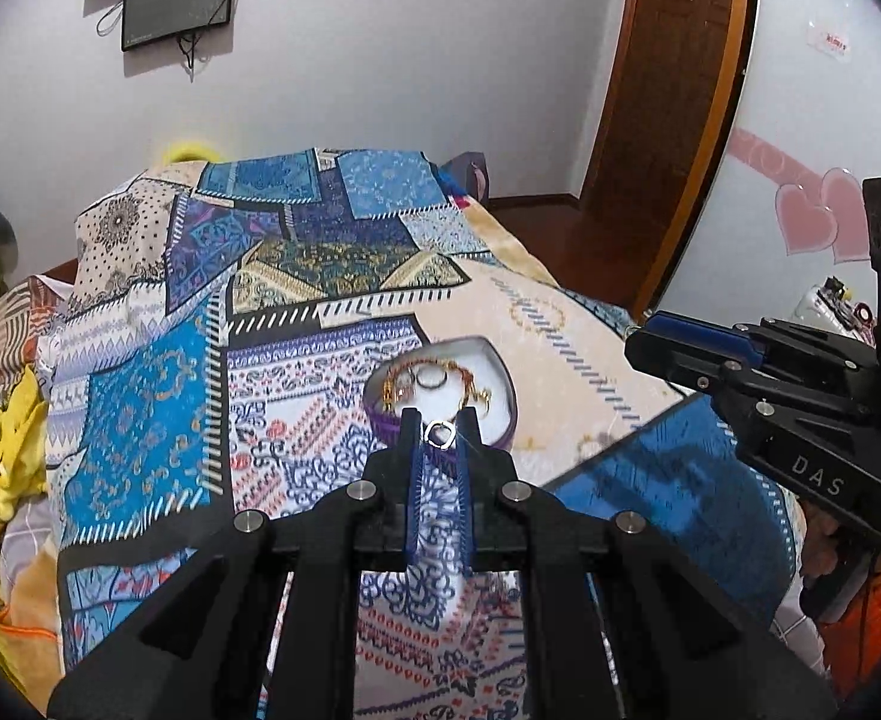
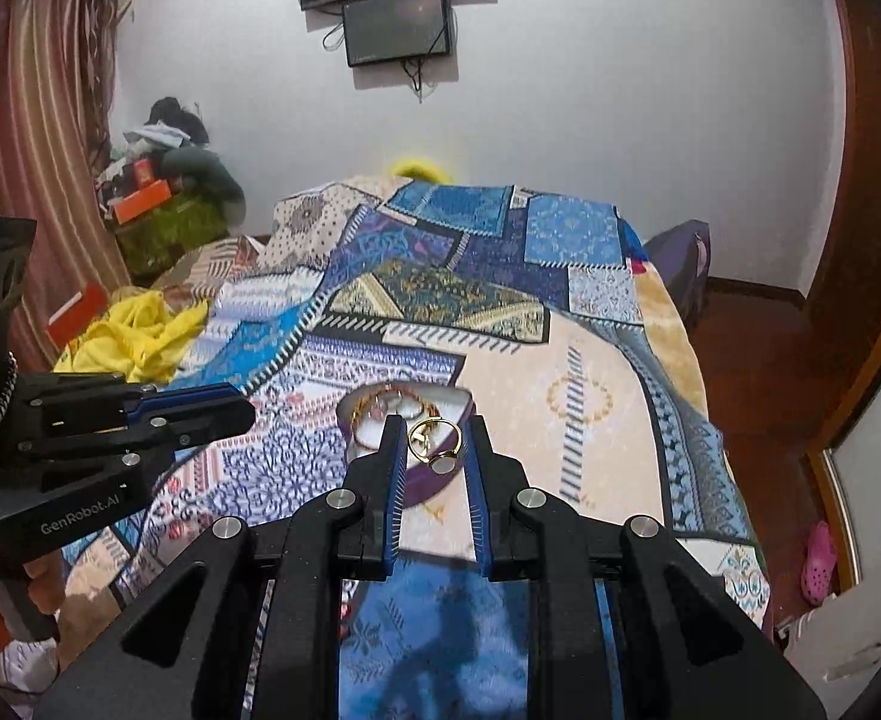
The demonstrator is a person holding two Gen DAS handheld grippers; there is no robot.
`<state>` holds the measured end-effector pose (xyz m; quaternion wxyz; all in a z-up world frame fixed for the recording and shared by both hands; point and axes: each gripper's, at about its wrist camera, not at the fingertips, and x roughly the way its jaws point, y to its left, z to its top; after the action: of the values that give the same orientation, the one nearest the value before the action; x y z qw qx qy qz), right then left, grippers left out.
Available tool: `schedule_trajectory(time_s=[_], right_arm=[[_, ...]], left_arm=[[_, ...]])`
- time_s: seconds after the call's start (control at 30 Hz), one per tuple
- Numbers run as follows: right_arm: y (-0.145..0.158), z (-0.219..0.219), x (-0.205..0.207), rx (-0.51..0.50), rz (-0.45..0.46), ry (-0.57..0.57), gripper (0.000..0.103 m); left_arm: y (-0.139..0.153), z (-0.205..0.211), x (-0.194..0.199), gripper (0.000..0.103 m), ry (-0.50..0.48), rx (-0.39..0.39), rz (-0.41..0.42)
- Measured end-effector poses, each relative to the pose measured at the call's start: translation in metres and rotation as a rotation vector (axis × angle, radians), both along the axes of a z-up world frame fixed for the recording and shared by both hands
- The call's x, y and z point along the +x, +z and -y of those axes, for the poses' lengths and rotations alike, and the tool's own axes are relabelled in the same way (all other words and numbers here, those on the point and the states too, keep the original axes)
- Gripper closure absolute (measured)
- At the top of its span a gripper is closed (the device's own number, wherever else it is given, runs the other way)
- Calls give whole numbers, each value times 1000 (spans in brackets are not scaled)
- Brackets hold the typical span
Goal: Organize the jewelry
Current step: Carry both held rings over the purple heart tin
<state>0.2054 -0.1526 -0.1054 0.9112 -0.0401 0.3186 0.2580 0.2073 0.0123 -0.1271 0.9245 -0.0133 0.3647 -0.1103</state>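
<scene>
A purple heart-shaped jewelry box [image 1: 503,387] with a white lining lies on the patterned bedspread; gold chains and a dark ring [image 1: 431,379] lie in it. My left gripper [image 1: 439,435] is shut on a silver ring [image 1: 440,433], held just above the box's near rim. My right gripper [image 2: 431,447] is shut on a gold ring [image 2: 431,444] with a round white face, held over the same box [image 2: 374,423]. The right gripper also shows at the right of the left wrist view [image 1: 641,342]. The left gripper also shows at the left of the right wrist view [image 2: 242,411].
The bedspread [image 1: 296,360] covers the bed. Yellow cloth [image 2: 134,330] lies at its left edge, with clutter by a striped curtain [image 2: 32,120]. A wooden door [image 1: 668,90] and wood floor are to the right. Screens [image 2: 398,24] hang on the far wall.
</scene>
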Motion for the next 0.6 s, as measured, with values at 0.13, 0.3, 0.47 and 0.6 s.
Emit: schedule_trajectory(time_s=[0.13, 0.3, 0.47, 0.6], right_arm=[[3, -4, 7, 14, 11, 6, 86], [7, -10, 16, 23, 23, 13, 86], [4, -15, 27, 19, 23, 24, 86], [-12, -25, 41, -22, -13, 31, 86]], left_arm=[[2, -1, 10, 94, 2, -5, 11], [-3, 1, 23, 94, -5, -13, 4], [-13, 1, 37, 94, -14, -32, -16], [-21, 0, 50, 94, -16, -49, -36]])
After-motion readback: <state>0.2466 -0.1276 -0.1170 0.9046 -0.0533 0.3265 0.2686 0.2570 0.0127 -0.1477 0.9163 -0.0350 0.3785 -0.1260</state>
